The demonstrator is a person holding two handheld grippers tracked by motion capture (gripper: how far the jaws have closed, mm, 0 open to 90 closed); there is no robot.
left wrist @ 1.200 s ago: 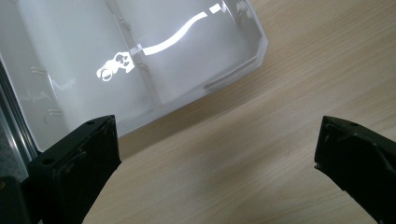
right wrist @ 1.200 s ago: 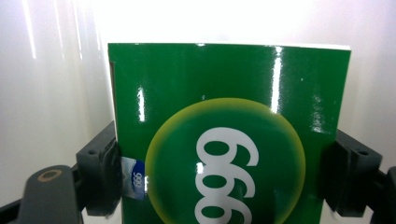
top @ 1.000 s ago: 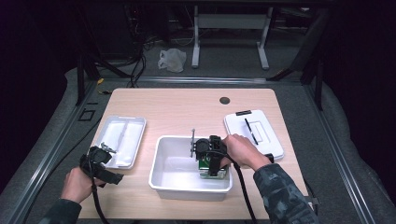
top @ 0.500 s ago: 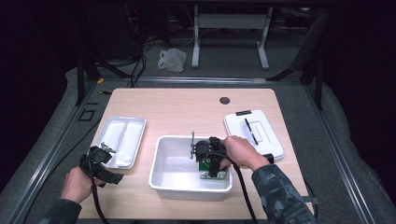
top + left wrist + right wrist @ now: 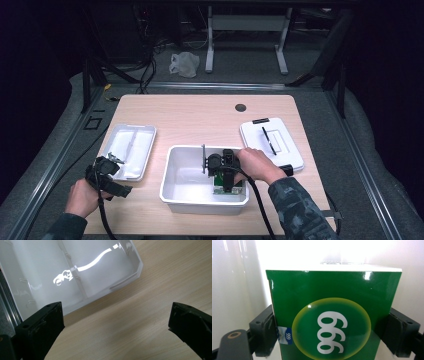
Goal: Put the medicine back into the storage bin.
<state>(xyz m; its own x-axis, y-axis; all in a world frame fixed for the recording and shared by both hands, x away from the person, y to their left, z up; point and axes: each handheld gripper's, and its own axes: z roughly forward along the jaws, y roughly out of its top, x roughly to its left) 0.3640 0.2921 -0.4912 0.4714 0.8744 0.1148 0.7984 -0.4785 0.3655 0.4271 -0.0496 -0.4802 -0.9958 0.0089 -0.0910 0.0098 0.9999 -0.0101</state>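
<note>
Dim surroundings, blown-out white glare

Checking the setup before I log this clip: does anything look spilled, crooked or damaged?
Nothing stands out. The green box sits square between the right gripper jaws inside the white bin. The lid and the tray lie flat on the table, and the left gripper is open above bare wood.

The green box (image 5: 332,315) looks like glossy printed card. The bin (image 5: 172,197) around it is smooth, shiny white plastic. At nine o'clock, a translucent plastic tray (image 5: 75,267) rests on the matt wood-grain desk (image 5: 140,322).
</note>
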